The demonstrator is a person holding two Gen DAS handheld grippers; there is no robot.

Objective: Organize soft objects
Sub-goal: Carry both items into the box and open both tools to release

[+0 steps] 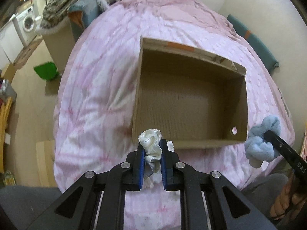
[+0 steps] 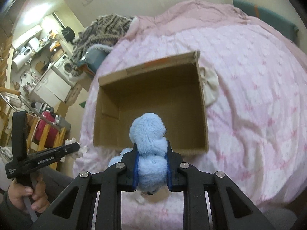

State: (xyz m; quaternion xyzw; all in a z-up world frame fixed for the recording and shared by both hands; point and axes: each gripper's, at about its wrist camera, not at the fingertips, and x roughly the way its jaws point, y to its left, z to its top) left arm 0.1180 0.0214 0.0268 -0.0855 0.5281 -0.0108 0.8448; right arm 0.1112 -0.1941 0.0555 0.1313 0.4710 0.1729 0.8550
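Cloth (image 1: 151, 143), white with a scalloped edge, sits bunched between the fingers of the left gripper (image 1: 151, 161), which are closed on it just short of the box's near wall. Plush (image 2: 148, 145), pale blue and fluffy, is squeezed the same way in the right gripper (image 2: 151, 164), its top bulging over the near rim. The box (image 1: 191, 142) is open cardboard, apparently empty, and lies between the two loads and the far bedding.

Both pieces hang above the quilt, not yet over the opening. Released here, either would likely land outside the box. The cloth trails loose folds below the jaws, so it could snag on the rim or on a pad when let go. The springy plush may bounce out, or a nudge from either tool could slide the light box on the soft bed.

The quilt (image 1: 99, 95) is pink, patterned and rumpled. A cream cloth (image 2: 211, 88) lies against the box's right wall. A striped blanket (image 1: 86, 2) is heaped at the far corner, beyond it a washing machine (image 1: 26, 24) and kitchen clutter.
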